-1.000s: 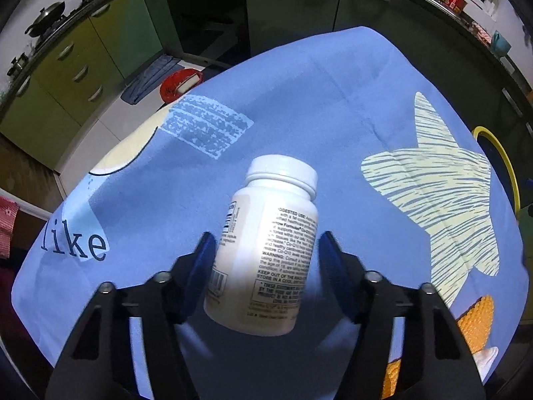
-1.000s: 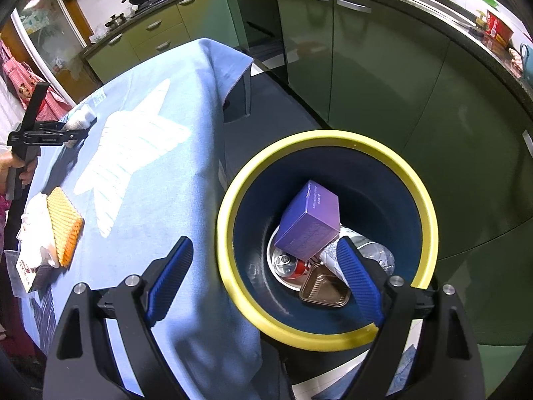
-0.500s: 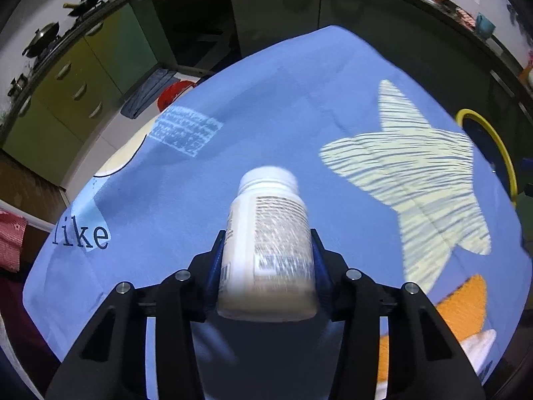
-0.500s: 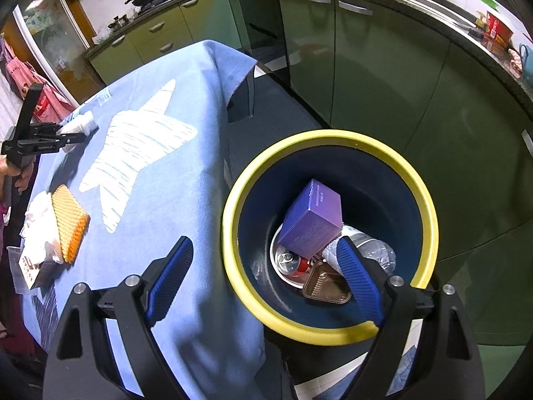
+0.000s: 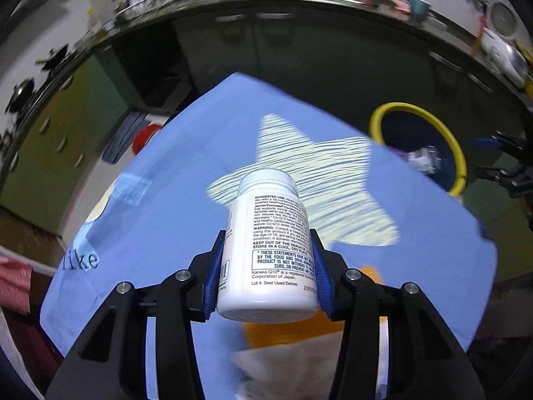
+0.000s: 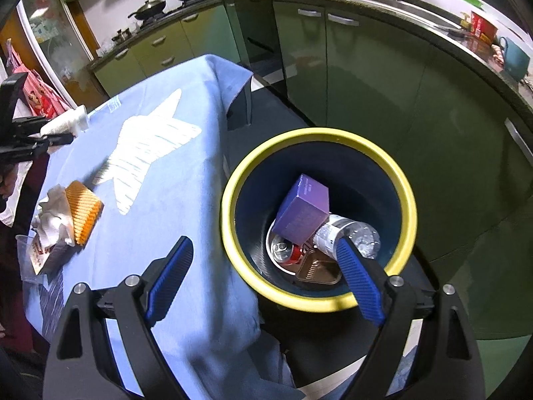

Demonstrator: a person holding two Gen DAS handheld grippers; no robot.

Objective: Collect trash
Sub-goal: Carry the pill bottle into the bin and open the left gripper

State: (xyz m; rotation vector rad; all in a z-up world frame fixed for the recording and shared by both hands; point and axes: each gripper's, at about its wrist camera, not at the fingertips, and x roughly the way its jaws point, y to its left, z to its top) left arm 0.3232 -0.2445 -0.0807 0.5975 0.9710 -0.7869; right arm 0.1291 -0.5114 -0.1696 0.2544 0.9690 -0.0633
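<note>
Left wrist view: the left gripper fills the bottom of the frame, its two blue fingers pressed against the sides of a white bottle. The bottle sits lengthwise between them, cap pointing away toward frame centre, base nearest the camera, printed label facing up. It hangs clear of the blue cloth that covers the bench, so the grip alone carries it. A pale star is printed on the cloth behind the cap. At upper right, beyond the cloth's edge, stands the bin, yellow-rimmed and dark inside; judging by the task, the bottle is meant to go there. The background is streaked with blur.

Right wrist view: the right gripper is at the bottom, fingers spread wide with nothing between them. It hangs over the near rim of the bin, which stands on the floor right of centre, just beside the draped cloth. Inside lie a purple box, a clear plastic bottle, a red can and a brown tray. At left centre of the cloth, an orange sponge and crumpled tissue are touching, not yet collected. At far left the left gripper holds the white bottle above the cloth, well apart from the bin.
</note>
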